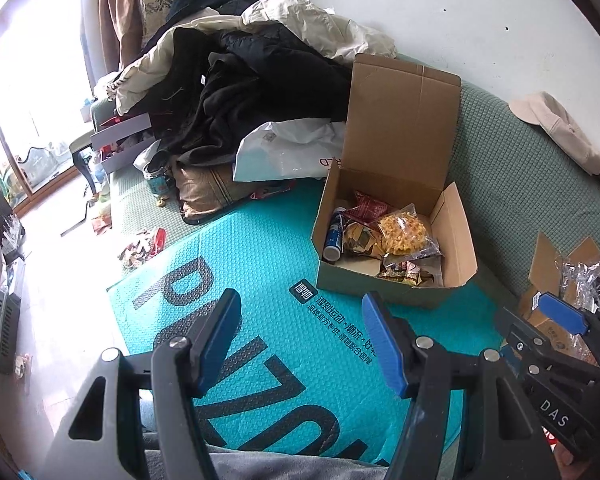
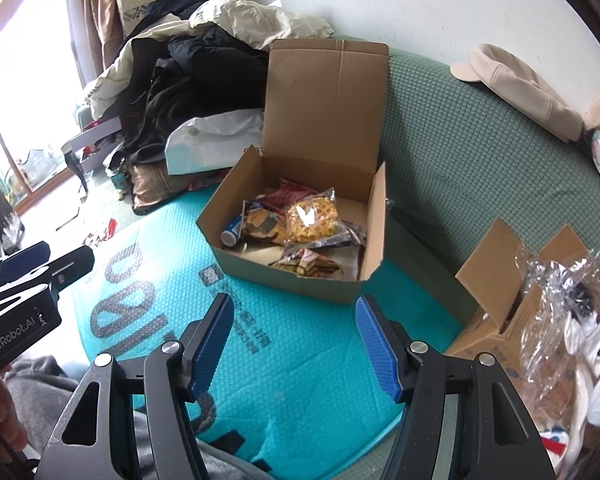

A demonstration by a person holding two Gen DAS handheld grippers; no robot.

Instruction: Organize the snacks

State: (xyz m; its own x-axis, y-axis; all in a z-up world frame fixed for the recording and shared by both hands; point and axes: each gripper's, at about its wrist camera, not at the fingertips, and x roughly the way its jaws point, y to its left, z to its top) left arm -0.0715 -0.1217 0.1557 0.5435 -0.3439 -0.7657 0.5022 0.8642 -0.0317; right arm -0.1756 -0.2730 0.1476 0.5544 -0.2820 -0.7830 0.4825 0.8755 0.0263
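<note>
Teal mailer point(image 2: 308, 364) on green sofa point(image 2: 460, 152); clothes pile point(image 1: 236, 80) behind.

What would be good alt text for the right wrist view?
An open cardboard box holding snack packets sits on a teal mat over a green sofa. The right tongs hang open and empty in front of it.

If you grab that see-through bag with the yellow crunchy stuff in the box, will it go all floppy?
Probably, yes. The clear bag of yellow snack looks like thin crinkly film, so it would likely sag and feel slippery. The pieces look puffy, so it is probably light, and a hard squeeze might crush them.
</note>
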